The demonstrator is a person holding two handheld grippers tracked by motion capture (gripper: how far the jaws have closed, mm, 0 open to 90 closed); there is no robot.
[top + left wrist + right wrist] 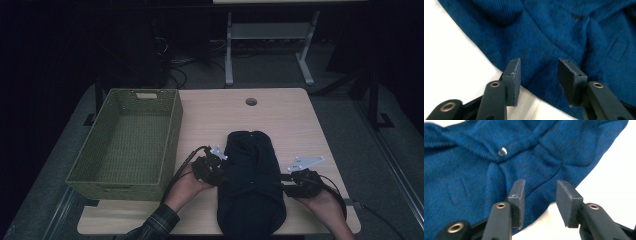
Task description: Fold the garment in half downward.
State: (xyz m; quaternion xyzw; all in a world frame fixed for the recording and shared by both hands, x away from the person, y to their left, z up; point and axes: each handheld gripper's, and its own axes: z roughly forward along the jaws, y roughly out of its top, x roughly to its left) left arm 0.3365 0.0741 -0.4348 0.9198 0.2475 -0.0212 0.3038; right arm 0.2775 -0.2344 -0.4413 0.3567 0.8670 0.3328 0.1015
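**Two grippers flank a folded blue knit on the bench**

A dark blue knitted garment (251, 182) lies folded into a long, rounded bundle near the front edge of the pale wood-grain bench (280, 112), running from the middle of the top toward the person. Up close its fabric is a fine ribbed knit, soft and creased, with a small shiny stud (502, 151) set where several folds meet.

The left gripper (216, 172) sits at the bundle's left side, held in a hand (187, 187) that comes out of a plaid sleeve (157, 225). In the left gripper view its two flat black jaws stand about half open, over the curved edge of the knit where it meets the bare bench; the pads are apart from the cloth and pinch nothing.

The right gripper (287, 186) mirrors it at the bundle's right side, in the other hand (320, 202). In the right gripper view its jaws are likewise parted, a clear gap between the pads, poised over the garment's rounded edge with no fabric caught between them.

To the left, well apart from the garment, stands an olive-green woven basket (172, 135), rectangular, with a cut-out handle in its far wall. A round cable hole (251, 101) pierces the bench near its far edge.
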